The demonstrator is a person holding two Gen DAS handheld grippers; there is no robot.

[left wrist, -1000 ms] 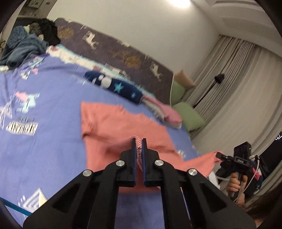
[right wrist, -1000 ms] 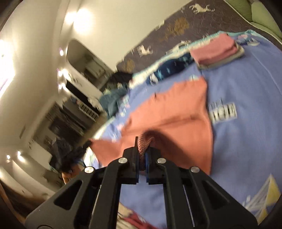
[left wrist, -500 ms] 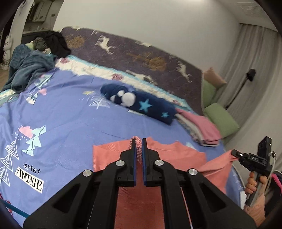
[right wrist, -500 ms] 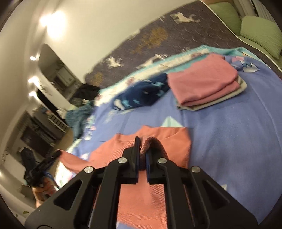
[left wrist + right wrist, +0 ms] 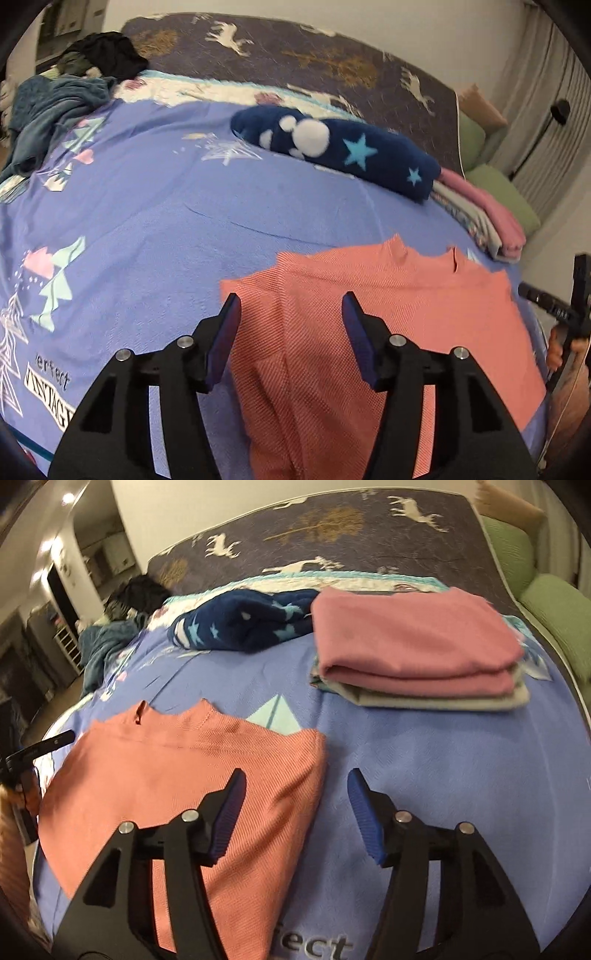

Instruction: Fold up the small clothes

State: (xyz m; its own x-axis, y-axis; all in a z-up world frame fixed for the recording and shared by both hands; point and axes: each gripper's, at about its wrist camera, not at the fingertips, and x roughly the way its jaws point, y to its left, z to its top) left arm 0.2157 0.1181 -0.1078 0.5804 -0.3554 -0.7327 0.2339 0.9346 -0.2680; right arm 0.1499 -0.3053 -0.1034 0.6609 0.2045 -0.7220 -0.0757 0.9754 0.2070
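The orange-pink shirt (image 5: 388, 314) lies flat on the purple bed cover (image 5: 166, 221), near the front edge of the bed. Its neck hole points toward the far end of the bed, and the cloth has a fine ribbed weave. One side is folded in, so a long crease runs down it. There is one shirt like this. Farther back there is one dark blue fuzzy blanket (image 5: 340, 151) with stars and white dots, rolled long. Just beside it is one stack of folded clothes (image 5: 417, 653), with a pink one on top and gray ones under it. At the far corner of the bed sits one loose heap of dark clothes (image 5: 59, 92). Two green pillows (image 5: 554, 620) lie past the side of the bed. The left gripper (image 5: 290, 328) points down at a slant over the left part of the shirt. Its fingers (image 5: 225, 339) have just been opening and now stand apart with nothing pinched; the shirt lies under the gap. The right gripper (image 5: 295, 805) points down the same way over the right edge of the shirt. Its fingers (image 5: 364, 812) have just been opening too and hold nothing. A person's hand (image 5: 561, 347) shows at the side, gripping the handle of the other tool.
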